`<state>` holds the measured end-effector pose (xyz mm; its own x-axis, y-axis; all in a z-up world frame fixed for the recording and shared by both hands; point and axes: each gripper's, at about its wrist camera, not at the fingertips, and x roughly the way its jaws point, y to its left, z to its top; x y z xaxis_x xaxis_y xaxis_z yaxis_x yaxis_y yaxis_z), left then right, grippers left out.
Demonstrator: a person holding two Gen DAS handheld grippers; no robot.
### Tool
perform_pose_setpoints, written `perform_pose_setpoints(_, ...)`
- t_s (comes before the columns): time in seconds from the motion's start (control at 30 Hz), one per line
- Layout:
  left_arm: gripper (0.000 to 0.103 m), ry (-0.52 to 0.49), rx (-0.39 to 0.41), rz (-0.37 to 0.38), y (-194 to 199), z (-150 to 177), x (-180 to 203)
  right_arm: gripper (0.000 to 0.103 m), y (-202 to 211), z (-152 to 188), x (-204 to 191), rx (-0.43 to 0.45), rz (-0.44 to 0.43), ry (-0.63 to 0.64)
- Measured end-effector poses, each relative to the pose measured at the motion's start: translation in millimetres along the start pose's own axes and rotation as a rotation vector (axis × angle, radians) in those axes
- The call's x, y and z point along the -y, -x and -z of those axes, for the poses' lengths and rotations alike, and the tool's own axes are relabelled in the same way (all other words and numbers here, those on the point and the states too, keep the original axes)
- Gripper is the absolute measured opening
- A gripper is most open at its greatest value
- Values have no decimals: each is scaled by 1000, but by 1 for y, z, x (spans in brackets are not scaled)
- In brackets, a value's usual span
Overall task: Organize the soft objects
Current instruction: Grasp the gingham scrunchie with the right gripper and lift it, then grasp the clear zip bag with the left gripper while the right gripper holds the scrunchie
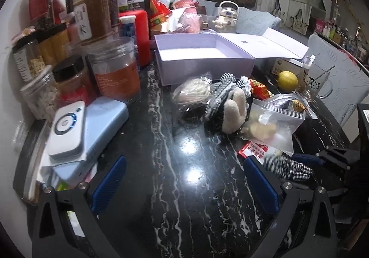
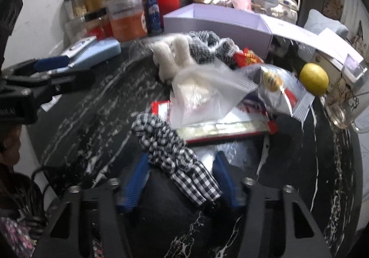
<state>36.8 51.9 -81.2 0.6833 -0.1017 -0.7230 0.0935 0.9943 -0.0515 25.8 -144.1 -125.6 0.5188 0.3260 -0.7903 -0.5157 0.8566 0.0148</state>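
My right gripper [image 2: 182, 179] pinches the checked cloth [image 2: 170, 142] at 6 o'clock, my left gripper [image 1: 184, 184] is wide open and empty, and the cloth could snag the plastic bag [image 2: 203, 94] at 12 o'clock.

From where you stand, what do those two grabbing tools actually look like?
Each gripper is matte black with angular, triangular cut-out arms, silver round bolts at the joints and two ribbed blue finger pads. The left gripper and the right gripper look alike. A thin black cable loops near the right one.
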Motion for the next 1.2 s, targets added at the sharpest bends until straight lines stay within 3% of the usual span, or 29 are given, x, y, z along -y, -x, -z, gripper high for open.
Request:
perform_pose_setpoints(0.1, 103, 10, -19, 42, -7, 0, 0, 29, 4, 3, -1, 7, -26, 1)
perform_pose_setpoints(0.2, 103, 15, -30, 74, -14, -2, 3, 24, 9, 8, 2, 13, -54, -19)
perform_pose_setpoints(0.37, 103, -31, -37, 141, -24, -10, 23, 24, 23, 21, 19, 19, -82, -94)
perform_pose_setpoints(0.63, 103, -137, -49, 265, -38, -26, 74, 24, 43, 38, 67, 21, 37, -258)
perform_pose_setpoints(0.8, 103, -194, -68, 256, -57, -35, 95, 24, 43, 42, 92, 21, 69, -299)
perform_pose_setpoints(1.0, 103, -225, -99, 297, -75, -42, 101, 24, 46, 42, 111, 43, 64, -352)
perform_pose_setpoints(1.2, 103, -319, -136, 270, -95, -39, 117, 24, 47, 40, 122, 62, 59, -373)
